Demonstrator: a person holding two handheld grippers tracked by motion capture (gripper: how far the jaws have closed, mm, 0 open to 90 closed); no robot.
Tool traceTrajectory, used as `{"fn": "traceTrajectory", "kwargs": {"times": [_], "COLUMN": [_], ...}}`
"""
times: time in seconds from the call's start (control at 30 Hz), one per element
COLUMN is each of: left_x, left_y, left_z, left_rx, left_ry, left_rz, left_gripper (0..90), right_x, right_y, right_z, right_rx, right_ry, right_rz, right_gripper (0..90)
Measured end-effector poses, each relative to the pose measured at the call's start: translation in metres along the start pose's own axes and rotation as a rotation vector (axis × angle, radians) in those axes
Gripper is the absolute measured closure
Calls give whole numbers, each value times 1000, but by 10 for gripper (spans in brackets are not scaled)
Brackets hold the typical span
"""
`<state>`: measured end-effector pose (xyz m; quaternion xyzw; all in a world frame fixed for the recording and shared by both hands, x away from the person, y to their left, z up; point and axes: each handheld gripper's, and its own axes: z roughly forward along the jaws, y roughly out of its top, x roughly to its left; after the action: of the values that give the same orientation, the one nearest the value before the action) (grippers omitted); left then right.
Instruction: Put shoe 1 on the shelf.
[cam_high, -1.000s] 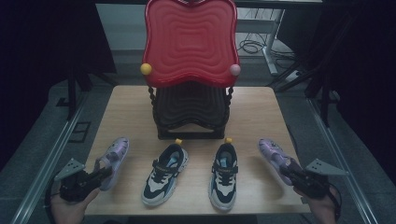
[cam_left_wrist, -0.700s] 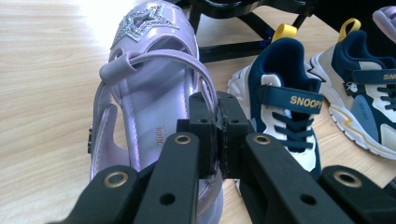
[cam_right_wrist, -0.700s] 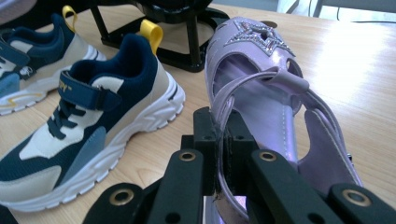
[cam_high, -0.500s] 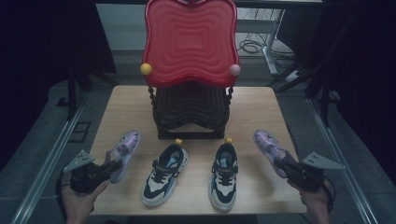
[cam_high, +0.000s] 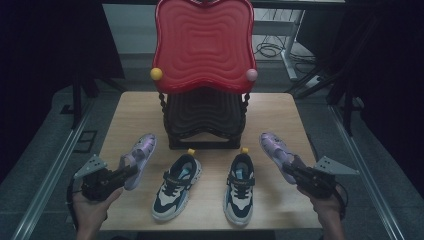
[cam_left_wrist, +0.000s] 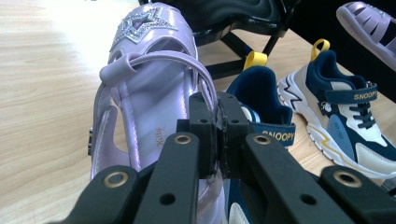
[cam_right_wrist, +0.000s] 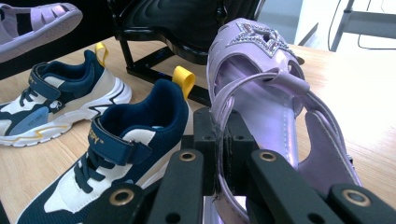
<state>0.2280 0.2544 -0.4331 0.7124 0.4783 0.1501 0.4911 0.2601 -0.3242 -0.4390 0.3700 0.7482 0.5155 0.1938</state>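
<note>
Two lilac sandals with glittery stars are each held at the heel. My left gripper (cam_high: 126, 172) (cam_left_wrist: 217, 135) is shut on the heel strap of the left sandal (cam_high: 139, 156) (cam_left_wrist: 149, 88), which is lifted off the table at the left. On the right, my right gripper (cam_high: 292, 172) (cam_right_wrist: 223, 147) is shut on the heel strap of the right sandal (cam_high: 274, 147) (cam_right_wrist: 266, 88), also raised. Between them two navy-and-white sneakers (cam_high: 177, 185) (cam_high: 240, 186) stand on the wooden table (cam_high: 130, 115), toes toward me.
A black tiered rack (cam_high: 205, 117) with a red wavy top (cam_high: 202, 45) stands at the table's back middle, behind the sneakers. A yellow knob (cam_high: 156, 74) and a pink knob (cam_high: 251, 75) stick out at its sides. Bare wood lies left and right of the rack.
Both hands have carried their sandals forward and up, away from the table's front corners and toward the rack. The sneakers have stayed put.
</note>
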Motion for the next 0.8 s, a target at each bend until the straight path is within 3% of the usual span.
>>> {"fn": "traceTrajectory", "kwargs": {"times": [0.8], "left_x": [-19], "left_y": [32], "left_z": [23], "left_rx": [-28], "left_ry": [-71], "left_rz": [70], "left_gripper": [864], "right_x": [25], "right_y": [26], "right_z": [34], "right_rx": [-67], "right_ry": [87], "right_rz": [-40], "right_gripper": [862]}}
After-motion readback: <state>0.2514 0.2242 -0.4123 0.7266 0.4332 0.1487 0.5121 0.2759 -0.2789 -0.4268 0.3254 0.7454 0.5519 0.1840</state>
